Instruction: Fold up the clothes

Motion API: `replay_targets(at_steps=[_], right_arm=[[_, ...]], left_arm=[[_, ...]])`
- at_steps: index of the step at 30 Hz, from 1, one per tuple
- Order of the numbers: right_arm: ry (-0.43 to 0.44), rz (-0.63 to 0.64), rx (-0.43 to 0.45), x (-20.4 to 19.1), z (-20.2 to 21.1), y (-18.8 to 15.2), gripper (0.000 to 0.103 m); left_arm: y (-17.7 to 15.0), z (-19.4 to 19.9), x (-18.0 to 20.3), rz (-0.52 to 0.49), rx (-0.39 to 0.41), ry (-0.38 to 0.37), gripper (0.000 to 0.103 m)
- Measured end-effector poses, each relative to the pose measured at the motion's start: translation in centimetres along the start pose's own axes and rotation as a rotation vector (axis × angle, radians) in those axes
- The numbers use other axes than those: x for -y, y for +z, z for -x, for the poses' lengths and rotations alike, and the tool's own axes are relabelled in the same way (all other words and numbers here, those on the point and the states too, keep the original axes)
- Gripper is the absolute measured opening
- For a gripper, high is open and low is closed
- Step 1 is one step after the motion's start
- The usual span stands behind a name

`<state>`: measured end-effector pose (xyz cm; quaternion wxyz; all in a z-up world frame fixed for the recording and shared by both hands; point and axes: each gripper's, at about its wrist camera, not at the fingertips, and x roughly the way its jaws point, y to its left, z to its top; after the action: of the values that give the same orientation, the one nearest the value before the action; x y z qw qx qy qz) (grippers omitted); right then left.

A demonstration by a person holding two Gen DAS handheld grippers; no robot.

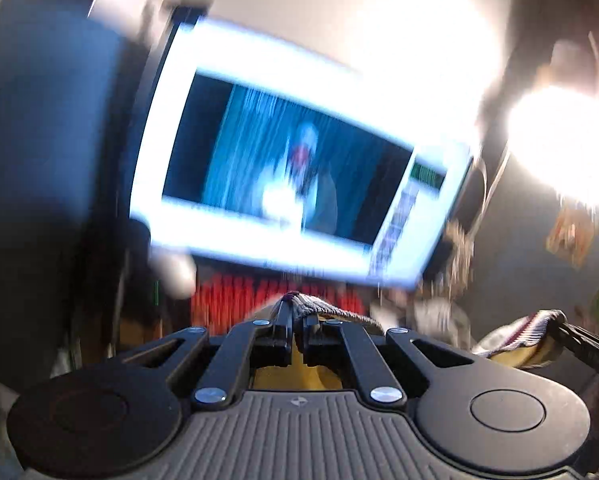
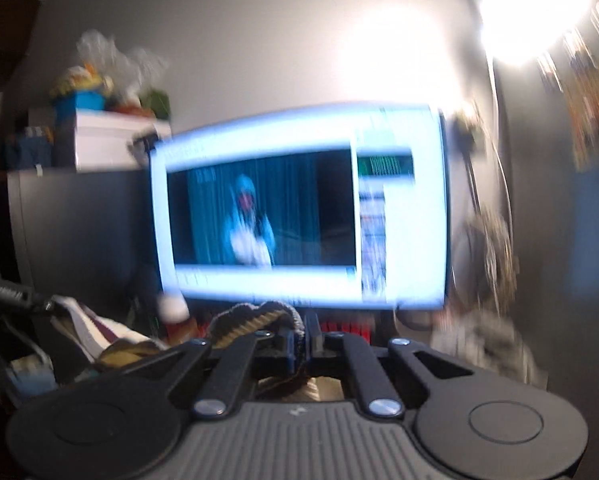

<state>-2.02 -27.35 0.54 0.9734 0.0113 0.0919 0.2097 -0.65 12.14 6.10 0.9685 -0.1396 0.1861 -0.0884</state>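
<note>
Both grippers, left gripper (image 1: 297, 320) and right gripper (image 2: 301, 338), are clamped on the knit garment (image 1: 327, 310), held up near the far monitor (image 1: 299, 176). It looks soft and droopy (probably light); hems or corners seem the best holds.

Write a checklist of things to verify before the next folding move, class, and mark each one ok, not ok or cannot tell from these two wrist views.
1. Left gripper shut on the striped garment: ok.
2. Right gripper shut on the garment's knit edge: ok.
3. Garment lifted and spanning both grippers: ok.
4. Folding surface below: cannot tell, out of view.
5. Views sharp enough to judge: not ok, motion blur.
6. Clearance from the lit monitor ahead: cannot tell.
</note>
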Motion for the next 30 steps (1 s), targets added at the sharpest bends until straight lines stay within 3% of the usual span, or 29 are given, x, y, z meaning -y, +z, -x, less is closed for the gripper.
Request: replay_targets(at_steps=[6, 11, 14, 17, 19, 21, 26, 30], right_arm=[[-0.105, 0.142, 0.030, -1.2, 0.4, 11.3, 0.004], [-0.199, 0.144, -0.003, -0.7, 0.9, 17.3, 0.004], [-0.235, 0.114, -0.047, -0.1, 1.0, 20.2, 0.004], [-0.225, 0.108, -0.089, -0.2, 1.1, 21.8, 0.004], [-0.226, 0.146, -0.068, -0.8, 1.6, 22.1, 0.004], [-0.274, 0.101, -0.012, -0.1, 2.5, 23.3, 0.003], [-0.265, 0.003, 0.006, 1.2, 3.2, 25.2, 0.003], [-0.272, -0.041, 0.019, 2.2, 2.9, 26.4, 0.003]], left_arm=[[11.4, 1.6, 5.4, -0.093, 0.113, 0.076, 0.004], [16.9, 3.7, 9.3, -0.133, 0.154, 0.092, 0.004], [18.3, 4.8, 11.3, -0.158, 0.158, 0.081, 0.004], [19.2, 5.3, 12.3, -0.191, 0.199, 0.156, 0.004], [20.1, 5.9, 12.1, -0.163, 0.227, 0.175, 0.004], [20.8, 6.5, 12.3, -0.149, 0.231, 0.153, 0.004], [22.5, 5.3, 12.0, -0.087, 0.121, 0.120, 0.004], [22.9, 3.4, 11.5, -0.063, 0.086, 0.116, 0.004]])
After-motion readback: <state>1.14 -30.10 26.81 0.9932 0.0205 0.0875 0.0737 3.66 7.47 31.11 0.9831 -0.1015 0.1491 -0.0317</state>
